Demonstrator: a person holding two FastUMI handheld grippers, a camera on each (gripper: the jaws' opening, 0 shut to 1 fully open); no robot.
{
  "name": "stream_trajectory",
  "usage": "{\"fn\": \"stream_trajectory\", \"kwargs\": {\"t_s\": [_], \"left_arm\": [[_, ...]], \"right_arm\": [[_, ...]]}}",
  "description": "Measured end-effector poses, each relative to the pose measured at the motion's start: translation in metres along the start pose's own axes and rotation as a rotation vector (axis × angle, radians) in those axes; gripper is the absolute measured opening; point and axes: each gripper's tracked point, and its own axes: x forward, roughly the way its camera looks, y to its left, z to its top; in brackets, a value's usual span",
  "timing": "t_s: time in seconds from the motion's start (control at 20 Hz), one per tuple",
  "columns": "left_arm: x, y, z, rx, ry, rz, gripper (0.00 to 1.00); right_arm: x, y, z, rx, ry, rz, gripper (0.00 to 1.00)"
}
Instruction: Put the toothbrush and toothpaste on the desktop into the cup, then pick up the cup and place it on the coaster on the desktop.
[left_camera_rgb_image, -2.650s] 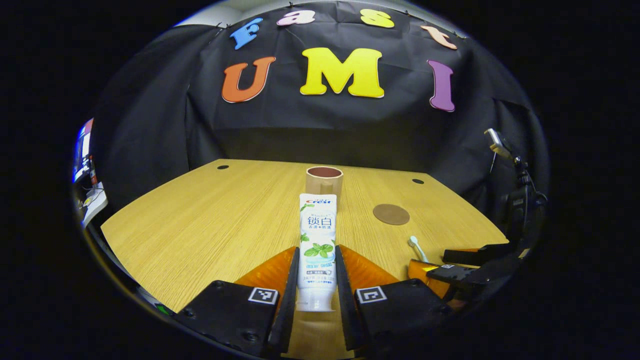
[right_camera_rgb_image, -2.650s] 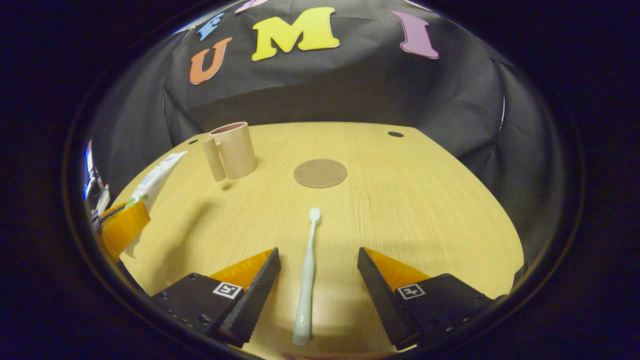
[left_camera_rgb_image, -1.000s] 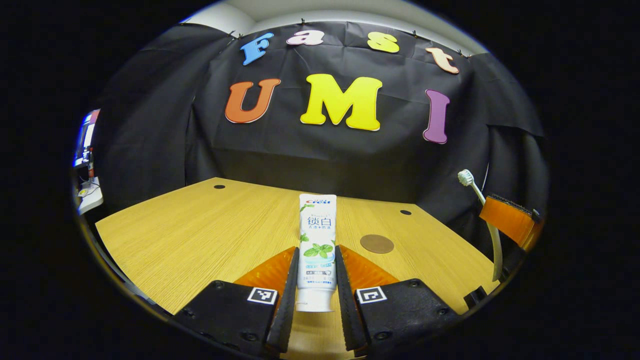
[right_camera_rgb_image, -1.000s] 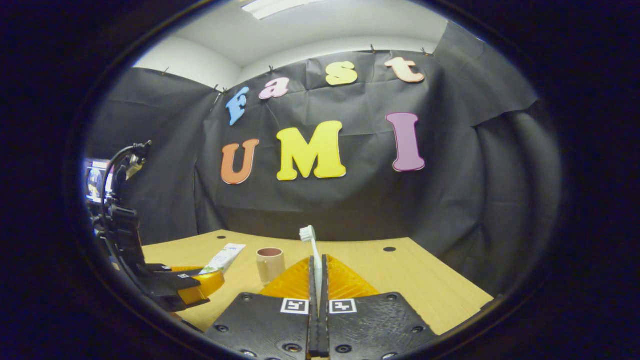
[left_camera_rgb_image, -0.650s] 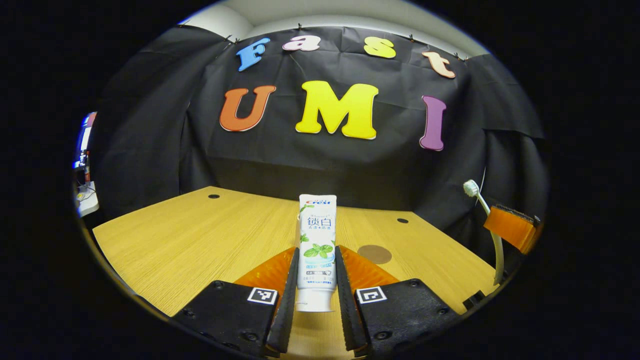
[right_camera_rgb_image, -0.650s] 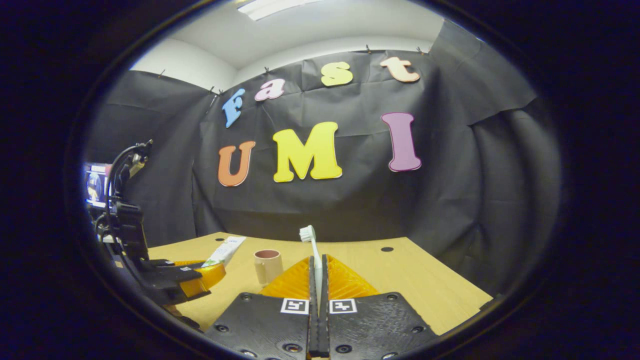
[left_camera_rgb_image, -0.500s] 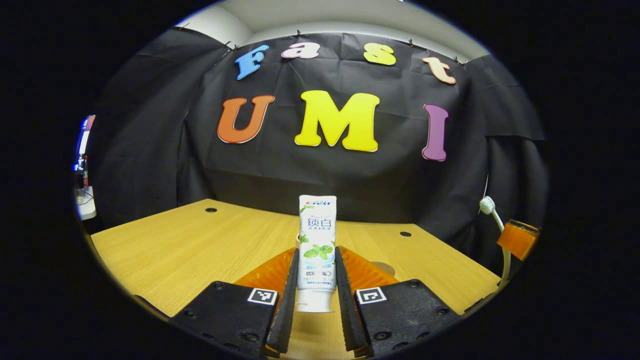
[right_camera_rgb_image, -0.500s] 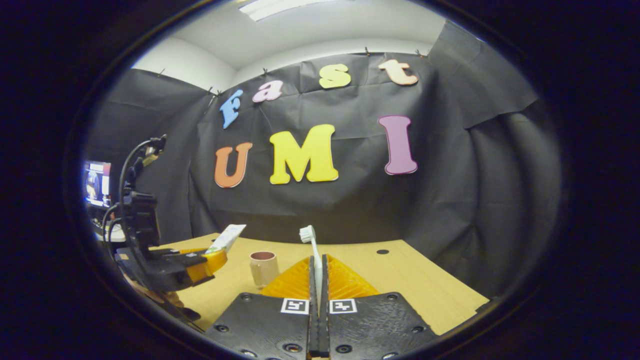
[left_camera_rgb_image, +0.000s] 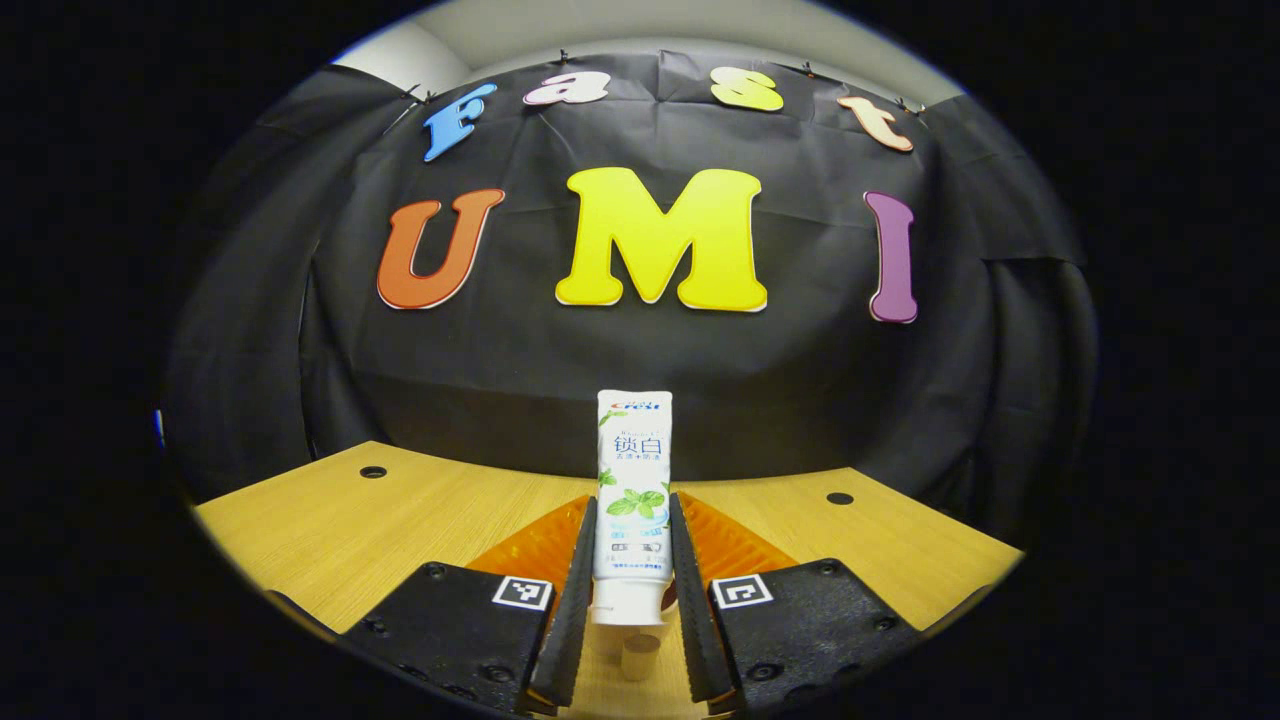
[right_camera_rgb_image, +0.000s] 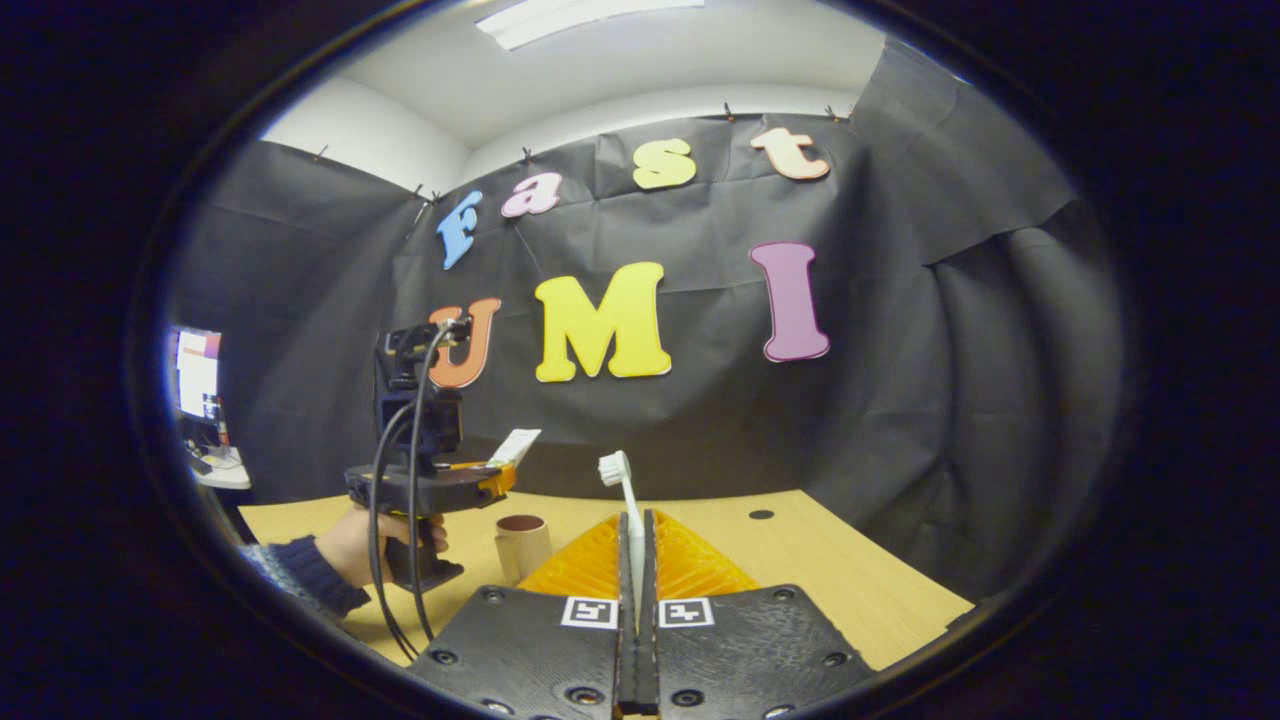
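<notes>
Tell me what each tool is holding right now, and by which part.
Left tool: the toothpaste, clamped on its lower body just above the cap. Right tool: the toothbrush, pinched along its handle, bristle head sticking up.

A light wooden counter runs back to the black cloth wall, with small dark round holes near its far edge. Beyond the cloth, a white ceiling carries a bright light panel, and a lit screen stands at the far left.

Matt wood-grain desktop, glossy plastic toothpaste tube, ribbed orange fingers, matt beige cup
</notes>
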Motion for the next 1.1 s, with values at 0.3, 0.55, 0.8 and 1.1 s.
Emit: {"fn": "stream_trajectory", "kwargs": {"t_s": [0.3, 0.55, 0.8, 1.1], "left_arm": [[0.007, -0.004, -0.002, -0.031, -0.006, -0.022, 0.45], [0.008, -0.007, -0.014, -0.037, 0.030, -0.028, 0.46], [0.005, -0.004, 0.003, -0.014, -0.018, -0.021, 0.46], [-0.002, -0.008, 0.014, 0.008, -0.041, -0.023, 0.46]], "right_arm": [[0.003, 0.001, -0.002, 0.000, 0.012, 0.010, 0.00], [0.006, 0.002, -0.004, 0.003, 0.024, 0.012, 0.00], [0.006, 0.001, -0.005, 0.005, 0.035, 0.011, 0.00], [0.007, 0.002, -0.006, -0.006, 0.039, 0.014, 0.00]]}}
